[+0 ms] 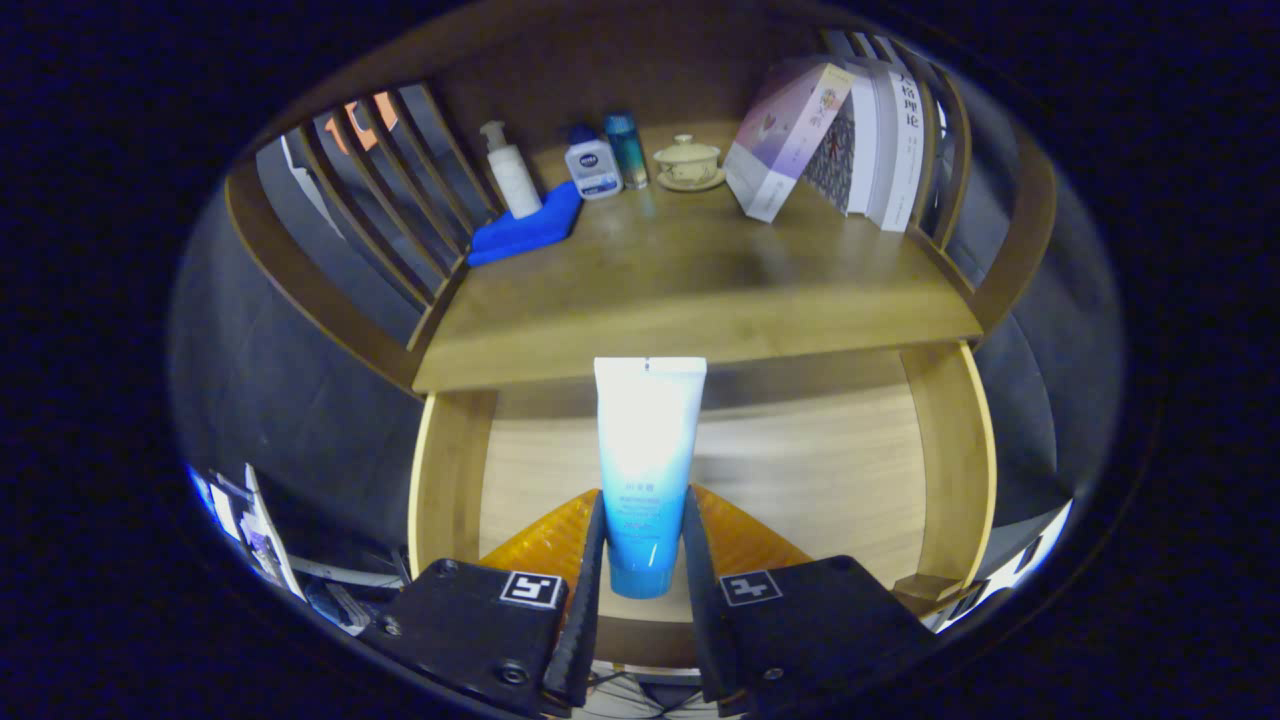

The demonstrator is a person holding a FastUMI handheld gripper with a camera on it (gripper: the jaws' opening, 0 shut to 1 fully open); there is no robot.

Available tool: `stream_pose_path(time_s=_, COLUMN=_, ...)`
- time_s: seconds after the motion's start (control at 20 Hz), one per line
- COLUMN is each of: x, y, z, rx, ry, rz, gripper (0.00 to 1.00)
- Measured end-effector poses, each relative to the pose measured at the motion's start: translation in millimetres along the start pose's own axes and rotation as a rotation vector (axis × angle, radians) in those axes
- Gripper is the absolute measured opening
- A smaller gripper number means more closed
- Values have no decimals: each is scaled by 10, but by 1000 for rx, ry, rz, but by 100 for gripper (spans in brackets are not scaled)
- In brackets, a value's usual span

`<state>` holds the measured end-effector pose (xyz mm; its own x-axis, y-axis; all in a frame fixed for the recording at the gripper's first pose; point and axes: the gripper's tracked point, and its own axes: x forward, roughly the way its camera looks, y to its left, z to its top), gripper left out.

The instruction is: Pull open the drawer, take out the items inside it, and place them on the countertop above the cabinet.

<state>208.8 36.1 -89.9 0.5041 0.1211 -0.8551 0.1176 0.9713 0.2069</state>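
The hand-held gripper (645, 555) is grasping a white-and-blue tube (646, 470), with both fingers (590, 570) pressing against the tube's lower, blue part from either side. The tube is standing upright between them, cap end down and flat crimped end up, its white upper part rising well clear of the fingertips. It is hanging over the open drawer (950, 470), whose pale wooden bottom is lying bare beneath and beyond the tube, framed by the drawer's side walls to the left and right. The crimped top of the tube is reaching up to about the front edge of the desk (690, 290), the wooden top of the cabinet just above the drawer. Toward the back of the desk, a row of things is standing well apart from the tube. On the left a blue folded cloth (527, 230) is lying by the slatted side rail (390, 190), and a white pump bottle (511, 172) is standing at its far end, seemingly on the cloth. Next to it, further right, a small white bottle with a blue cap (592, 163) and a teal can (627, 148) are standing just beside each other. Right of the can a cream lidded cup on a saucer (688, 162) is sitting. On the right side several books (840, 135) are standing together, the nearest one leaning against the others, which are resting close to the right slatted rail.
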Motion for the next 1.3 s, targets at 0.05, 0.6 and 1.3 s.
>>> stream_pose_path(time_s=0.05, x=6, y=3, z=72, rx=-16, ry=-22, rz=-5, gripper=44)
stream_pose_path(time_s=0.6, x=118, y=165, z=807, rx=-69, ry=-220, rz=-51, gripper=44)
stream_pose_path(time_s=1.3, x=644, y=103, z=1247, rx=-89, ry=-254, rz=-136, gripper=44)
